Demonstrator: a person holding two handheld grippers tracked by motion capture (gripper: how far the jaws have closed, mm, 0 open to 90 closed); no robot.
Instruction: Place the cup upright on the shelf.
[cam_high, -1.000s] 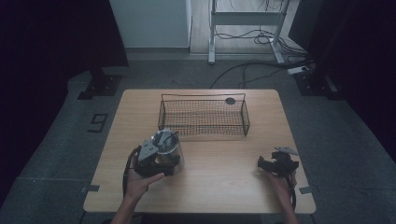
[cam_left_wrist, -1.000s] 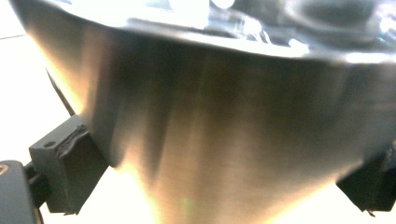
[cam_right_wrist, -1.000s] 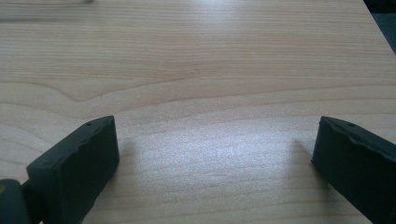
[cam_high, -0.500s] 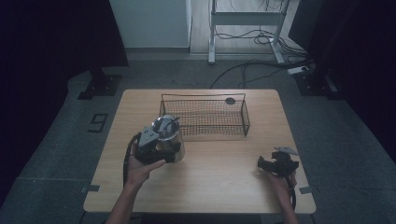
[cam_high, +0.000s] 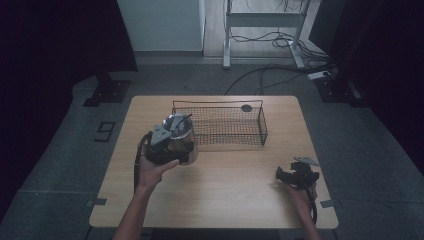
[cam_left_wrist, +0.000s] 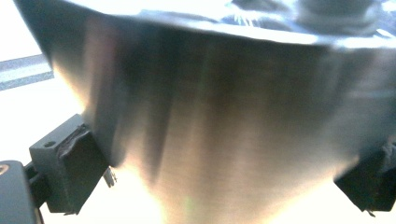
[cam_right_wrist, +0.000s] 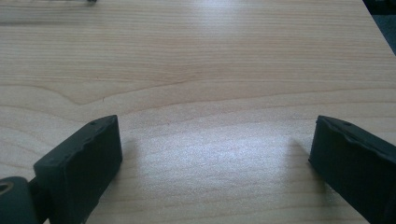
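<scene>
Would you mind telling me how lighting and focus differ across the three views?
High view: dim, surroundings nearly black, table evenly lit. Left gripper view: the metal pot is blurred, with overexposed white around it. Right gripper view: wood grain is sharp, the jaws cast soft shadows.

Legible text: none | labels, brands, numbers: none readable on the metal pot (cam_high: 181, 134), the wire basket (cam_high: 226, 127) or the table (cam_high: 235, 195) | signs: none | floor marking (cam_high: 105, 131) left of the table: shape too small to read
</scene>
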